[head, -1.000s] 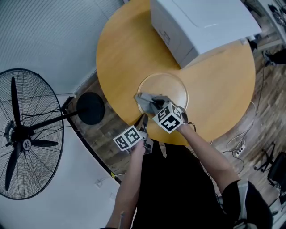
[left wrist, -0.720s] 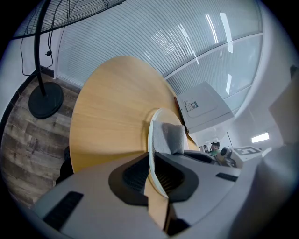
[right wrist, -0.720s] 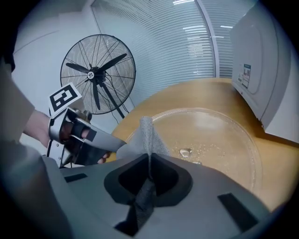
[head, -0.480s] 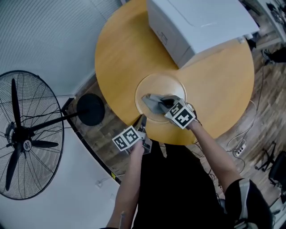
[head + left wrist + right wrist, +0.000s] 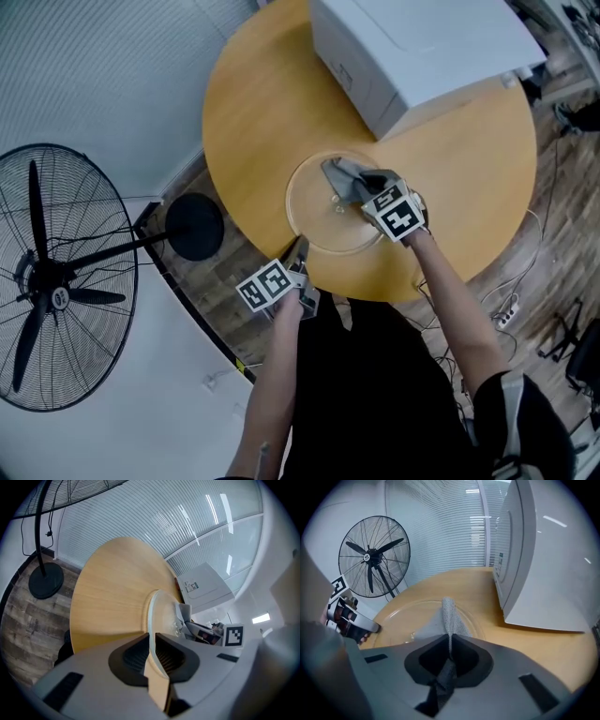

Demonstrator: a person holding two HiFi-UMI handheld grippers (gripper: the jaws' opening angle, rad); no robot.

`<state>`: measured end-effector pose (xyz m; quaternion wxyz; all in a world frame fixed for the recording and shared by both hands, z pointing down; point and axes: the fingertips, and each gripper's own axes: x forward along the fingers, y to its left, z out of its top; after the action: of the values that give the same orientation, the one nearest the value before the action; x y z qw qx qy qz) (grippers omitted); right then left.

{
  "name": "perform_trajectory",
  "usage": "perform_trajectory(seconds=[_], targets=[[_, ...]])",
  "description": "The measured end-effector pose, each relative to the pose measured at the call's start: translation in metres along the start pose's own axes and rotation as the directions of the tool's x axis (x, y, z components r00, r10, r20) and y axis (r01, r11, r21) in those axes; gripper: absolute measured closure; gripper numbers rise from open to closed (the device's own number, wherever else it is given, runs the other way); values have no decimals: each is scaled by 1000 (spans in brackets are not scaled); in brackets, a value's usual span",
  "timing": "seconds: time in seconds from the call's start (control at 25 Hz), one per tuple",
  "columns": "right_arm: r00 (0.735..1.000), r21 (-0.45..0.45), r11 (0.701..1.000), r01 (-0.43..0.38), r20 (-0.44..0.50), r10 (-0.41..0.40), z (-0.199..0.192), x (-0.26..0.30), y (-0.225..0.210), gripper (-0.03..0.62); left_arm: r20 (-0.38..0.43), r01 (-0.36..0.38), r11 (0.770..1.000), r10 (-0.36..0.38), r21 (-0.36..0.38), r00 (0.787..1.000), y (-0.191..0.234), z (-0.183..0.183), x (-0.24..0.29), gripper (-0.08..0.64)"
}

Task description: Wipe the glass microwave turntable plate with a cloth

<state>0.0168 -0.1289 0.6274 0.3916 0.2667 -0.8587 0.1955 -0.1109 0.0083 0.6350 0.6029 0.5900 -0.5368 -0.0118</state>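
The glass turntable plate point(image 5: 322, 228) lies flat on the round wooden bench point(image 5: 251, 103), close to the edge where the person stands, and the two grippers sit at nearly opposite ends of its width. The left gripper point(image 5: 151, 642) reaches in from the near-left and its jaws are pinched narrowly onto the plate's rim, which runs edge-on between the pads in the left gripper view. The right gripper point(image 5: 450, 648) is over the plate's far right part, its jaws clamped tight on a grey cloth point(image 5: 344, 177). The cloth's free end trails out ahead of the jaws as a folded strip, its length pointing away from the right hand and lying on the glass at the side nearest the white microwave point(image 5: 422, 47). From the cloth, then, most of the bare glass lies back toward the person and toward the left gripper, so the next stroke is probably a sweep that way, ending short of the pinned rim. The right hand is the only one placed to wipe; the left looks set just to steady the plate. The bench is smooth and otherwise bare around the plate. Beyond it are a plank floor point(image 5: 562, 206), a standing fan point(image 5: 56, 281) to the left, and slatted blinds point(image 5: 103, 66)
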Motion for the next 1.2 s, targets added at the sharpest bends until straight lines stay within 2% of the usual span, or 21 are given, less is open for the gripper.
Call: perform_trajectory(seconds=[0.12, 0.28, 0.56, 0.88, 1.0, 1.2], targets=[[999, 25, 999, 39, 2, -39, -2, -4, -11, 566, 0, 2, 1000, -2, 0, 1000, 0, 0, 0, 525], [995, -16, 995, 96, -19, -96, -8, -8, -6, 568, -2, 6, 1000, -6, -6, 1000, 0, 1, 1, 525], [999, 42, 999, 30, -19, -29, -22, -9, 44, 568, 10, 26, 999, -26, -39, 1000, 1, 3, 1, 523], [994, 49, 999, -3, -113, 8, -51, -18, 106, 566, -6, 52, 996, -52, -66, 999, 3, 2, 1, 526], [993, 86, 996, 20, -118, -9, -57, -30, 118, 565, -10, 57, 996, -58, -66, 998, 2, 2, 2, 526], [995, 191, 977, 99, -39, -93, -55, -69, 130, 565, -50, 69, 996, -72, -63, 996, 4, 1, 2, 525]])
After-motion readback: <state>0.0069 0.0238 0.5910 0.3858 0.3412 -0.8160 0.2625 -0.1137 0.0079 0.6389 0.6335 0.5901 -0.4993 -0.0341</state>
